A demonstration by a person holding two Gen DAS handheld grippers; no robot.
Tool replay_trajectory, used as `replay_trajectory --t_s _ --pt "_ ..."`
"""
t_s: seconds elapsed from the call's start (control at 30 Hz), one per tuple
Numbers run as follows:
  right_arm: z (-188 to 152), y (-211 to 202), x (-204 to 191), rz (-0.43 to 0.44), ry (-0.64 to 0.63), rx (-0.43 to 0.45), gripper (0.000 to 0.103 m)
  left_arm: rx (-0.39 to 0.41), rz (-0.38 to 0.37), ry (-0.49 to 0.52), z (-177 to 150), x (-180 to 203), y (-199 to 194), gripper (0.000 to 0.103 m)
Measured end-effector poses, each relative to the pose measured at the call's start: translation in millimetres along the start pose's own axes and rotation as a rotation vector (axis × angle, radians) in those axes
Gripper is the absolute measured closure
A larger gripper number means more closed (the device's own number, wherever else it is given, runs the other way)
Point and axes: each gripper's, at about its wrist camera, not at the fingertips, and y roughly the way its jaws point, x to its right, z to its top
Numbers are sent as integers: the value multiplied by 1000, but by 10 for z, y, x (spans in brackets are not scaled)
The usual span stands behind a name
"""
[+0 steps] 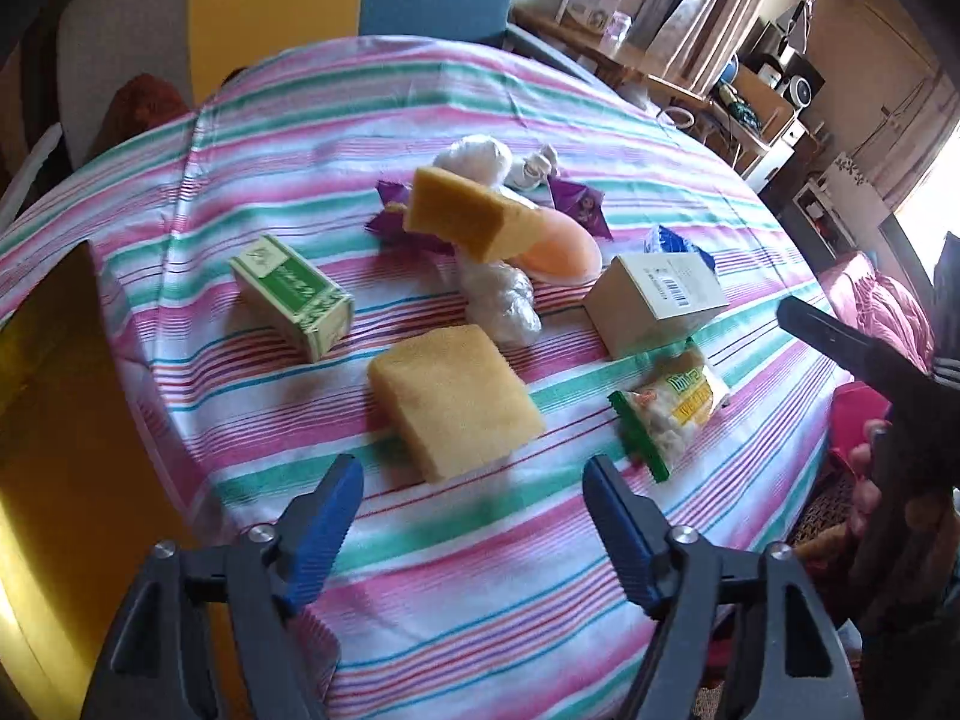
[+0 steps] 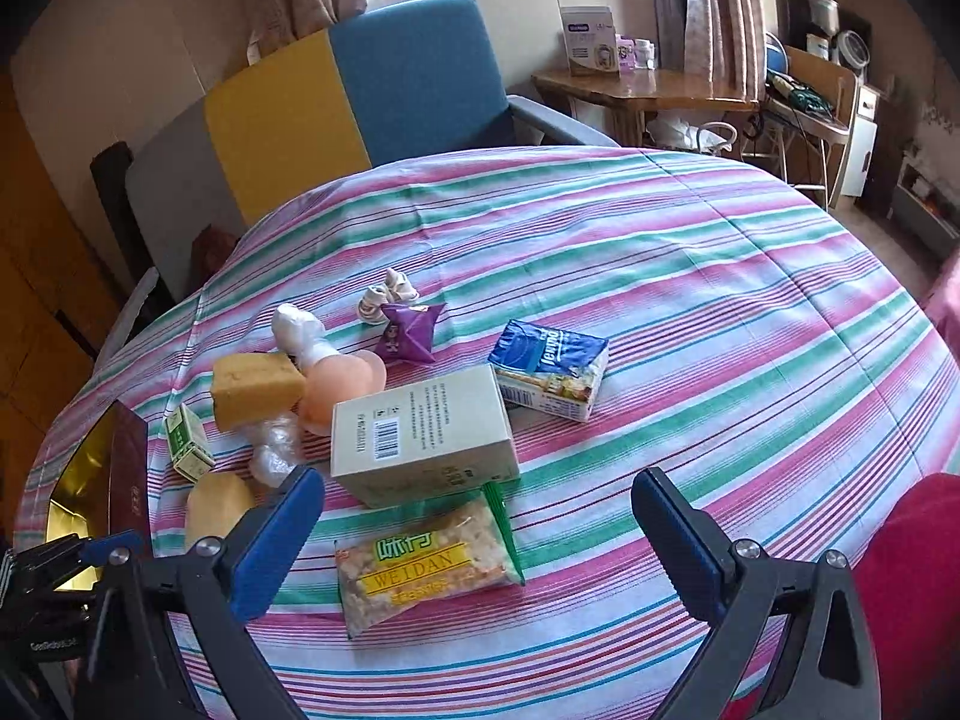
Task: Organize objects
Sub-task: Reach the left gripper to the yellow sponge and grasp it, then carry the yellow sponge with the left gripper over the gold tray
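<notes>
Loose items lie on a striped tablecloth [image 1: 480,570]. My left gripper [image 1: 474,492] is open and empty, just short of a yellow sponge [image 1: 456,399]. A second sponge [image 1: 459,213] leans on a peach pad [image 1: 561,252]. A green box [image 1: 291,297] lies to the left, a white box [image 1: 654,300] to the right. My right gripper [image 2: 480,516] is open and empty, just above a Weidan snack packet [image 2: 426,564]. Behind the packet stand the white box [image 2: 423,435] and a blue carton [image 2: 549,369].
A gold-lined open box [image 1: 54,420] sits at the table's left edge and shows in the right wrist view [image 2: 90,498]. Purple wrappers [image 2: 411,333], crumpled plastic [image 1: 501,300] and white bundles [image 1: 480,159] lie mid-table. A blue and yellow chair [image 2: 360,96] stands behind.
</notes>
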Motion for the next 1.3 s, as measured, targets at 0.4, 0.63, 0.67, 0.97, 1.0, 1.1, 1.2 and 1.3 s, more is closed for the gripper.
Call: replay_trajectory --t_s 0.4,0.63,0.67,0.97,1.0,1.1,1.2,1.3 --pt "28 -19 111 168 86 34 0 -54 103 -68 258 -37 575 32" --pt "33 35 137 187 102 10 0 13 100 -32 72 -28 468 42" --pt "32 48 124 185 96 3 0 18 94 -30 30 -32 434 43" --pt "-6 210 105 164 108 -106 0 117 69 61 -395 53 -75 43" --pt "-17 254 109 152 120 -135 0 128 69 71 -376 99 -113 43" --pt "-68 369 100 140 146 -205 0 165 48 90 -388 156 -288 42" --pt "-176 505 53 135 172 -286 0 190 30 81 -403 166 -391 42" --pt "-244 624 19 129 202 -328 0 215 19 68 -478 116 -530 42"
